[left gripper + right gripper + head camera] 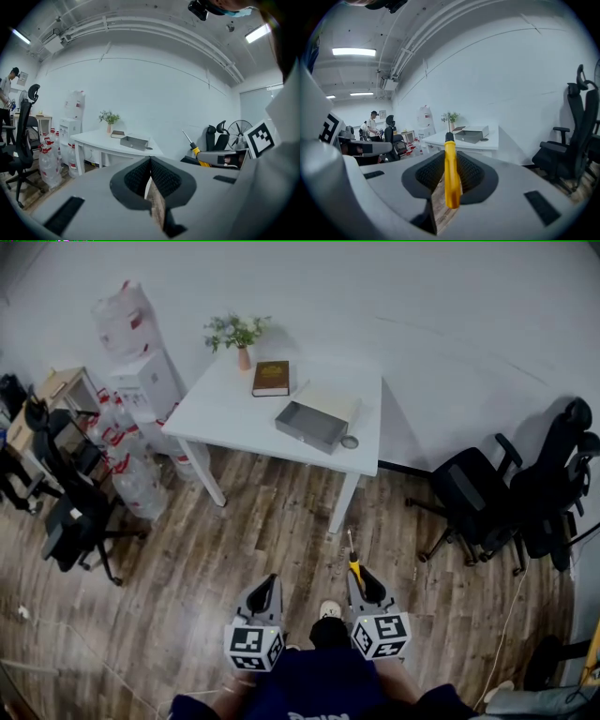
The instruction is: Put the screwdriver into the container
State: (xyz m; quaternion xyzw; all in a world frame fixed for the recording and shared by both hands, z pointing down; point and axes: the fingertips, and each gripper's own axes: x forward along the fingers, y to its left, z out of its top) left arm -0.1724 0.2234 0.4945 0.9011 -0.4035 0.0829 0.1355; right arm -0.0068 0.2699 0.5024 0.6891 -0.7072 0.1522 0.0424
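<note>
My right gripper (449,157) is shut on a screwdriver (450,174) with a yellow handle, and its metal shaft points forward toward the table. In the head view the right gripper (359,576) holds the screwdriver (353,564) low over the wooden floor, well short of the table. The container (313,424) is an open grey box on the white table (225,409), also visible as the container (471,135) ahead. My left gripper (150,161) is shut with nothing in it; beside it the left gripper (267,589) is level with the right one.
A brown book (271,378) and a potted plant (238,335) sit on the table, with a small round object (350,442) by the container. Black office chairs (506,493) stand at the right and others (66,493) at the left. Water bottles (136,427) are stacked left of the table.
</note>
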